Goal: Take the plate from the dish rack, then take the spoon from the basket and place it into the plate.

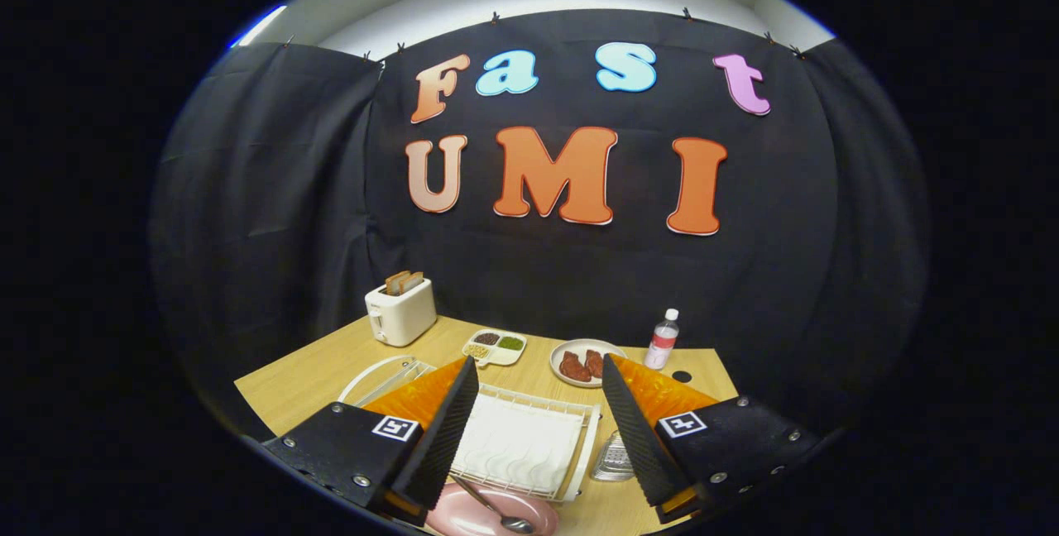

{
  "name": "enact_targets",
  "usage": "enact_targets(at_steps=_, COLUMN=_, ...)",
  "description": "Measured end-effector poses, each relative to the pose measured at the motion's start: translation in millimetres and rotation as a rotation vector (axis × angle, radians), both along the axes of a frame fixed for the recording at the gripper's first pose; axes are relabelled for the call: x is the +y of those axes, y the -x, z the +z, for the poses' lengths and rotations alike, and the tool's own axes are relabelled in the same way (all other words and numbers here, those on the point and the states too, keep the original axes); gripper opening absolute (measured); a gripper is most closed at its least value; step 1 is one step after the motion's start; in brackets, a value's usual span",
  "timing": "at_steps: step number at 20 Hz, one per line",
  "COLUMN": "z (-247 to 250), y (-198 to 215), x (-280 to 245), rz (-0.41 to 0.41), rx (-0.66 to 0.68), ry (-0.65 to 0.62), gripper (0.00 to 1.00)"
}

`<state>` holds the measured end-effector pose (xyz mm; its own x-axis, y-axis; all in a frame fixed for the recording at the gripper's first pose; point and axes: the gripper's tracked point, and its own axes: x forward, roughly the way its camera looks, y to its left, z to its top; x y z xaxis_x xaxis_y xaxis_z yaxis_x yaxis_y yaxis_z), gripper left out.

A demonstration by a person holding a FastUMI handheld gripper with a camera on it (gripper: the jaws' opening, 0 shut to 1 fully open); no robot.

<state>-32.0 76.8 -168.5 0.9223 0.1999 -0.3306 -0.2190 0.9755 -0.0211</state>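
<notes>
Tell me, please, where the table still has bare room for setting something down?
Gripper open above the dish rack. Bare wood lies left of the toaster toward the table's near-left corner, and beside the bottle. Crowded between sectioned dish, food plate, rack, and pink plate holding the spoon.

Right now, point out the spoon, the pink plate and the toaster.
spoon (515, 523): gripper view, on its bowl, lying in the plate.
pink plate (463, 513): gripper view, on its bare surface between the open fingers.
toaster (404, 314): gripper view, on its front wall.
</notes>
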Motion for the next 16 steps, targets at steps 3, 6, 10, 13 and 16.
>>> enact_targets(at_steps=3, z=18, y=-4, x=-2, rz=-0.009, rx=-0.041, ry=-0.004, gripper=0.9)
enact_targets(at_steps=6, z=37, y=-8, x=-6, rz=-0.02, rx=-0.086, ry=-0.008, gripper=0.9)
enact_targets(at_steps=10, z=62, y=-11, x=-12, rz=-0.038, rx=-0.15, ry=0.003, gripper=0.9)
enact_targets(at_steps=13, z=74, y=-11, x=-15, rz=-0.045, rx=-0.18, ry=0.008, gripper=0.9)
enact_targets(at_steps=16, z=85, y=-12, x=-20, rz=-0.056, rx=-0.209, ry=0.018, gripper=0.91)
